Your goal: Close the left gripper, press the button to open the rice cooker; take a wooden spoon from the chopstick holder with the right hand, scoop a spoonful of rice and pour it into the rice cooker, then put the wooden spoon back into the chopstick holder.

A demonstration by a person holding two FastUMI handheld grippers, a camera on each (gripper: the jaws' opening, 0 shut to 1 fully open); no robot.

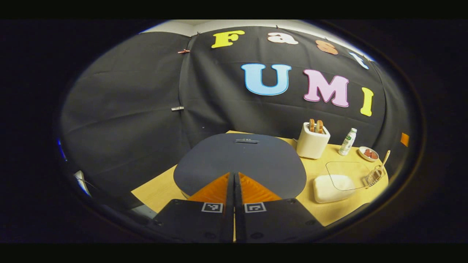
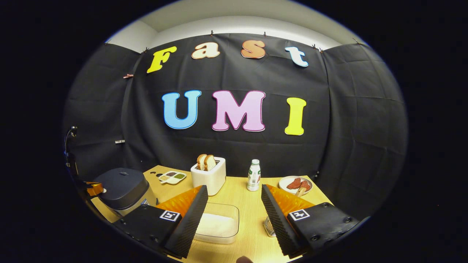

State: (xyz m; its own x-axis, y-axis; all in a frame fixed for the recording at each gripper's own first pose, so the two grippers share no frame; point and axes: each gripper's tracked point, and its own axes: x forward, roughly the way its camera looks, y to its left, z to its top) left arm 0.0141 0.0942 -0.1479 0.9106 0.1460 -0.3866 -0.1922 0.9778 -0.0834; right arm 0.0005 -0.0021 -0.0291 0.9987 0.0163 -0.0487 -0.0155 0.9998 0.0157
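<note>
Left gripper [image 1: 234, 182] pressed flat together, empty, poised just over the near edge of the cooker [image 1: 239, 162] lid, lid still down. Button not clearly made out from here; possibly the small bar [image 1: 246, 141] at the lid's far side, so a press at the near edge may land on bare lid and open nothing. Could also skid on the smooth lid, or shove the cooker along the table [image 1: 153, 190] if pushed at a slant.

Right gripper [image 2: 234, 215] spread wide, holding nothing, hanging above the rice tub [image 2: 217, 226]. Holder [image 2: 269, 226] just beside its right finger, half hidden behind it, spoon [image 1: 384, 160] leaning out of the holder at a tilt. Risk there: knocking the light wire holder over while reaching, or pinching the thin handle off-centre so the spoon swings.

Farther back: toaster [image 2: 209, 177], bottle [image 2: 253, 175], plate [image 2: 294, 184], close enough to clip on a wide swing toward the cooker, with rice spilled on the way.
</note>
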